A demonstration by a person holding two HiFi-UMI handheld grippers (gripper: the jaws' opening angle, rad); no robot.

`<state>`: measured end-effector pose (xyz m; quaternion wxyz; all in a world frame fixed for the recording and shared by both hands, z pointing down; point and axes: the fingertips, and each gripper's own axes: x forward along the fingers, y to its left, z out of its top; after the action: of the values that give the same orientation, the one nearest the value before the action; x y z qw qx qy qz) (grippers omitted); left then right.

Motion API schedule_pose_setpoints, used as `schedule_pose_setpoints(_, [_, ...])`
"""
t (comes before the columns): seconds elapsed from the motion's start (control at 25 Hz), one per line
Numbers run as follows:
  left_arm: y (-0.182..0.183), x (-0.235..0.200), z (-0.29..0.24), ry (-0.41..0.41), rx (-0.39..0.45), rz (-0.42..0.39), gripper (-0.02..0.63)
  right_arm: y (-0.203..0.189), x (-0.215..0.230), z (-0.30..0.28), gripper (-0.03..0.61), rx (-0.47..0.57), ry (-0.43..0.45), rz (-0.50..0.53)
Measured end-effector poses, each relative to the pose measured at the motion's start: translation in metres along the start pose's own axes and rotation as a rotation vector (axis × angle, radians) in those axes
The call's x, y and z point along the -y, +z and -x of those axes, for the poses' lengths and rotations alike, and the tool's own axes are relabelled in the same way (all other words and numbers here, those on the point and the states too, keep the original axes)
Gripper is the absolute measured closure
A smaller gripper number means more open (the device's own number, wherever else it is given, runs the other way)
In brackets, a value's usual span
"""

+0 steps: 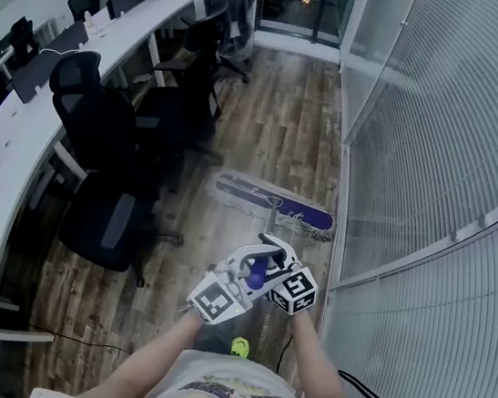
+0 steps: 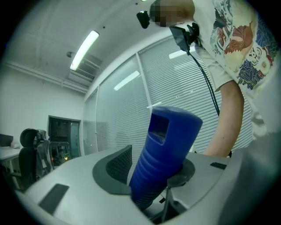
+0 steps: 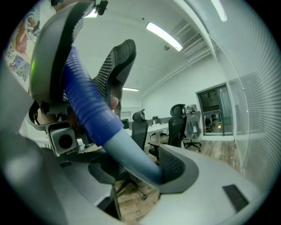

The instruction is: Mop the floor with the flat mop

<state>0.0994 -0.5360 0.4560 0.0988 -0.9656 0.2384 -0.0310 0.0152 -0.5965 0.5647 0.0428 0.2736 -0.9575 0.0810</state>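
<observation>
A wood-plank floor [image 1: 278, 124] runs between a long curved white surface [image 1: 16, 119] lined with black office chairs [image 1: 95, 117] and a glass wall [image 1: 443, 129] with blinds. The flat mop [image 1: 274, 204] rests flat on the floor by the glass. The left gripper [image 2: 151, 172] has its fingers clamped on the mop's blue ribbed grip [image 2: 166, 145]. The right gripper [image 3: 131, 169] has its fingers on the pale shaft [image 3: 131, 154].

Wood floor lane [image 1: 282, 125] open ahead — office chairs [image 1: 101, 136] crowd left, glass wall [image 1: 443, 129] hems right.

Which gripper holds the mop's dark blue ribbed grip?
The left gripper; the right gripper clamps the pale blue shaft below that dark blue ribbed grip.
</observation>
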Motion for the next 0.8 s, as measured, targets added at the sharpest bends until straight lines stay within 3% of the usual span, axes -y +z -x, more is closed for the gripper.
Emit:
schedule_pose_setpoints(0.4, [-0.020, -0.066, -0.016, -0.035, -0.015, 0.013, 0.469, 0.000, 0.050, -0.052, 0.351, -0.030, -0.009, 0.002])
schedule_pose_setpoints(0.6, [-0.023, -0.026, -0.014, -0.087, -0.039, -0.011, 0.469, 0.001, 0.031, -0.028, 0.351, 0.005, -0.052, -0.029])
schedule_pose_setpoints(0.8, [-0.009, 0.026, -0.002, -0.083, -0.062, -0.029, 0.466, -0.001, -0.008, 0.014, 0.351, 0.031, -0.052, -0.040])
